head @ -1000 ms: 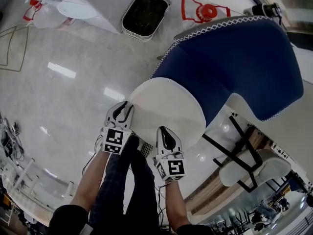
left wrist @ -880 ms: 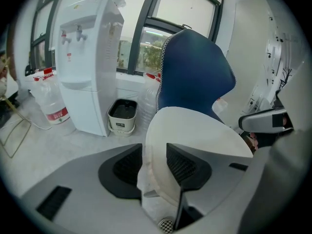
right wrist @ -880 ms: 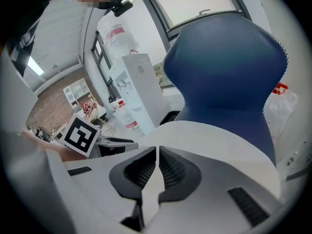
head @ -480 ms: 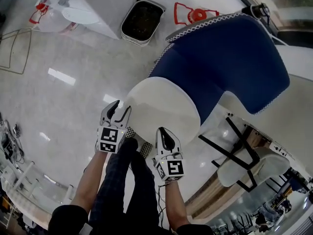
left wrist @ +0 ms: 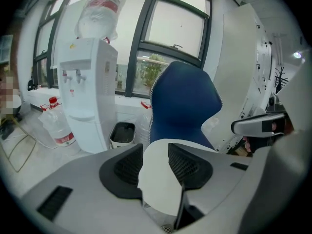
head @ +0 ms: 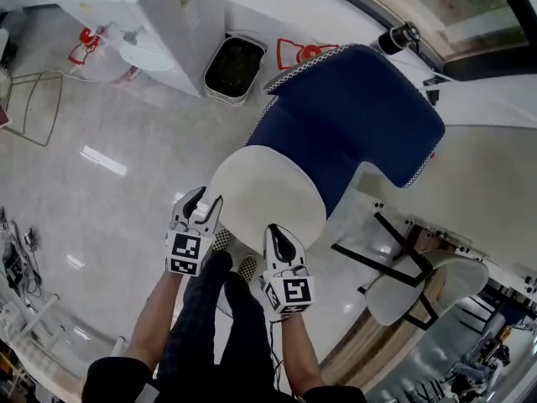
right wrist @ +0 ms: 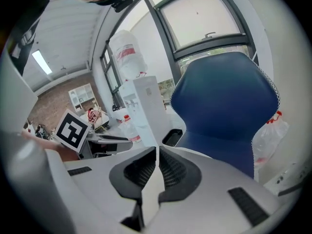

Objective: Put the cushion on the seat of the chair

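A round white cushion lies over the seat of the blue high-backed chair. My left gripper is at the cushion's left edge. Its jaws stand apart and are closing a little; the cushion's edge shows in the gap, and the pads do not press on it. My right gripper is at the cushion's near edge, shut on a thin white fold of the cushion. Beyond both pairs of jaws, the chair's back rises.
A white water dispenser and a black bin stand on the shiny floor left of the chair. Water bottles with red handles sit behind it. A white table and a white chair are at the right. The person's legs are below.
My left gripper's jaws have opened off the cushion's edge. Both grippers have risen, and the right one has kept its grip on the cushion.
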